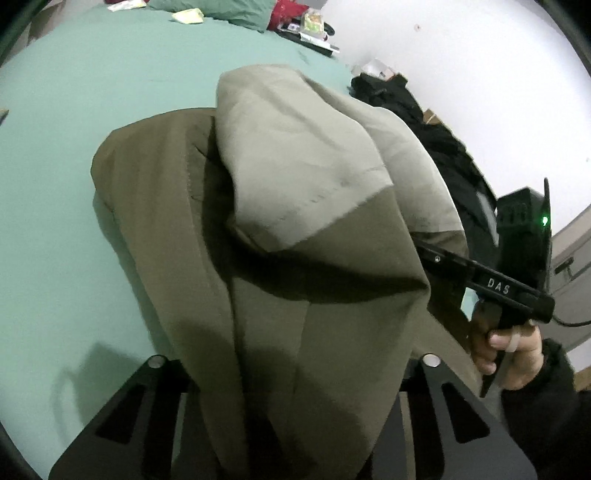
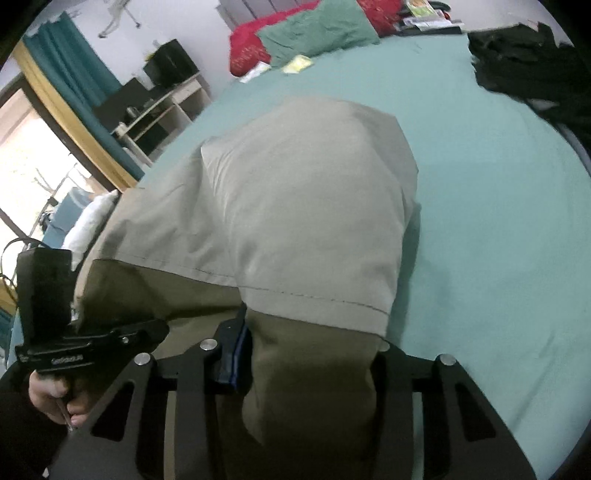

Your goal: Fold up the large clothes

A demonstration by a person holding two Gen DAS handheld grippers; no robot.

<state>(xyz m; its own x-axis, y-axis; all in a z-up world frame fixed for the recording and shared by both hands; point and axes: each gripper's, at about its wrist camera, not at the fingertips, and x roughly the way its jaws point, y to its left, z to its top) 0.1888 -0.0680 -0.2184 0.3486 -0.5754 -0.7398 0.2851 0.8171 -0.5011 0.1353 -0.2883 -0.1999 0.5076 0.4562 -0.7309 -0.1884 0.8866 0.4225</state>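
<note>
In the left wrist view, teal bedsheet (image 1: 66, 155) fills the left side of the frame. At centre, an olive-brown garment (image 1: 295, 314) with a pale beige lining panel (image 1: 295, 155) rises from the bottom edge, where the left gripper (image 1: 295, 398) is clamped on its cloth; the fabric bunches between the two black fingers and hides the tips. At the right of the frame, the right gripper (image 1: 436, 262) reaches into the garment's right edge, with the person's right hand (image 1: 513, 354) on its handle. A dark heap of clothing (image 1: 424, 122) lies at upper right.

In the right wrist view, the left hand (image 2: 55, 398) and its tool sit at lower left, against the garment's (image 2: 288, 369) left edge. At centre bottom, the right gripper (image 2: 314, 369) is closed on the olive cloth, which fills the gap between its fingers. The beige panel (image 2: 295, 206) drapes forward onto the sheet (image 2: 498, 221). A green pillow (image 2: 317, 31) lies at the top.
</note>
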